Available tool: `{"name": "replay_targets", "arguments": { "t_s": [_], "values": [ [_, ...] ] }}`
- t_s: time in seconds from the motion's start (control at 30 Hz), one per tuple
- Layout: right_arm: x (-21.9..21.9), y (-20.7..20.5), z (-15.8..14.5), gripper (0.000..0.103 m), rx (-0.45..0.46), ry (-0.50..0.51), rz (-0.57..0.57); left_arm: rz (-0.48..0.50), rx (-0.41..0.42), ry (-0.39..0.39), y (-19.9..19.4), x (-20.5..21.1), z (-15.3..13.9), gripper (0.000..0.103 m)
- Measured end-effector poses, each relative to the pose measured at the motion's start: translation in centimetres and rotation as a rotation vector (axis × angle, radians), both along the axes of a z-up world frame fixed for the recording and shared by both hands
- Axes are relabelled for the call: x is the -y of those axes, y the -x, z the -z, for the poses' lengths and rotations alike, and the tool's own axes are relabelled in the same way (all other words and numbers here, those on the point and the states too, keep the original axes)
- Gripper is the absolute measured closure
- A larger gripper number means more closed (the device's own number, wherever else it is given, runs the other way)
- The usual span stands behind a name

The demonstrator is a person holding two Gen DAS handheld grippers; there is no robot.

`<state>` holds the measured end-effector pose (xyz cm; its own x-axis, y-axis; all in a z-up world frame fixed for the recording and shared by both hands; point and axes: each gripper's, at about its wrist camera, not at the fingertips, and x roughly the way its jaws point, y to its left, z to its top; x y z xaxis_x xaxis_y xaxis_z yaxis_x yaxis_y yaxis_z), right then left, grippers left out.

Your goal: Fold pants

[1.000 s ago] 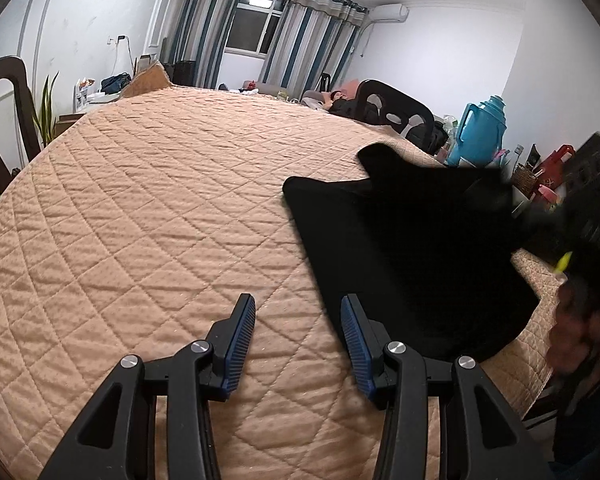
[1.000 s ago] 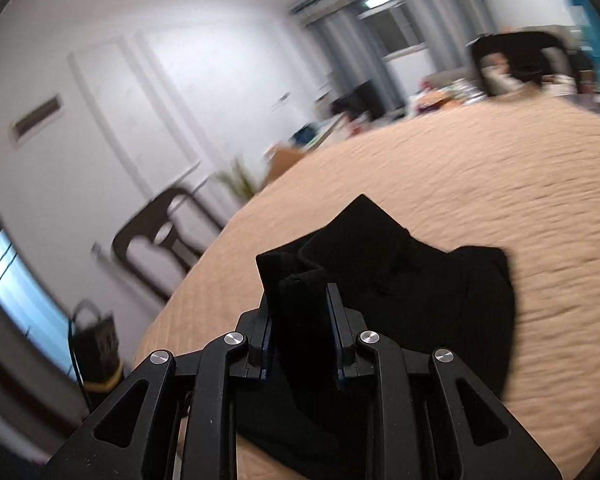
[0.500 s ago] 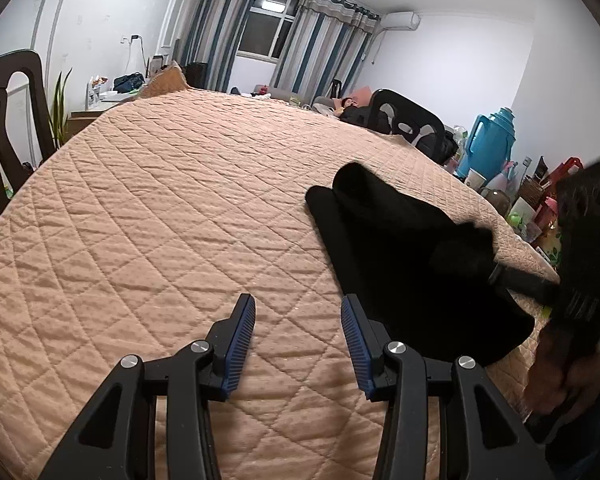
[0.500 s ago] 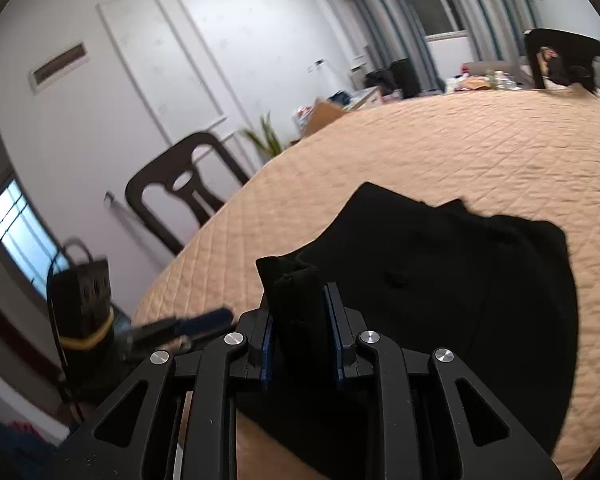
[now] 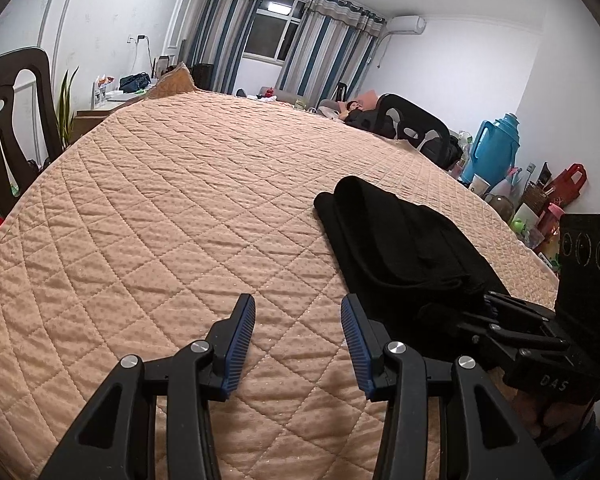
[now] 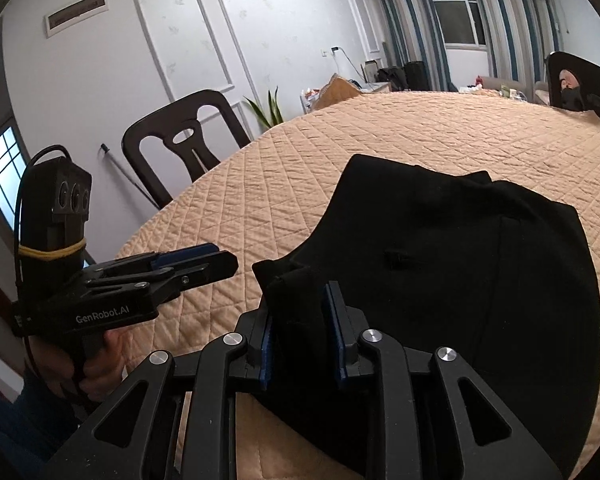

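Clamping a bunched edge of the pants [image 6: 452, 280], the right gripper [image 6: 302, 328] is controlling the fold while the left gripper [image 5: 298, 340] is waiting, jaws apart and empty.

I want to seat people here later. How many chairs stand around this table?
2 show. One dark chair is at the table's left edge, near the plant; another chair is at the far right side. More may stand out of view.

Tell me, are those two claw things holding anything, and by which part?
The right gripper pinches a bunched edge of the black pants; the left gripper holds nothing.
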<state>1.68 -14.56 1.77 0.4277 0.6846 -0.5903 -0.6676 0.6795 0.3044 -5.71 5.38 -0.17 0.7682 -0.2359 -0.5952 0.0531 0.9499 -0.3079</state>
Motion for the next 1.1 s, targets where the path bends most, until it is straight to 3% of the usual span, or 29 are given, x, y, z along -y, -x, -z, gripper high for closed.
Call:
{"name": "replay_targets", "arguments": {
  "t_s": [0.1,0.47,0.57,0.73,0.93,1.0,1.1],
  "values": [
    [0.1,0.0,-0.4,0.065,-0.015,-0.007,-0.012,-0.005,0.004,-0.007,-0.1,0.2,-0.4,0.056],
    [3.7,1.3,-3.9,0.064,0.07,-0.114,0.007,-0.001,0.02,-0.051,-0.5,1.2,-1.6,0.056],
    [5.5,0.7,-3.2,0.064,0.06,-0.116,0.076,0.004,0.022,-0.066,-0.6,1.6,-2.0,0.056],
    [7.5,-0.8,-0.3,0.064,0.001,-0.005,0.254,0.03,0.034,-0.093,-1.0,3.0,-2.8,0.056],
    [6.5,0.3,-0.1,0.065,0.018,0.026,0.166,0.077,0.054,-0.111,-1.9,4.8,-3.8,0.056],
    [6.7,0.1,-0.5,0.065,-0.007,-0.022,0.115,0.092,0.069,-0.121,-2.3,5.5,-4.4,0.056],
    [7.5,-0.8,-1.1,0.065,0.012,-0.035,0.15,0.122,0.084,-0.133,-3.7,6.2,-5.1,0.056]
  ]
}}
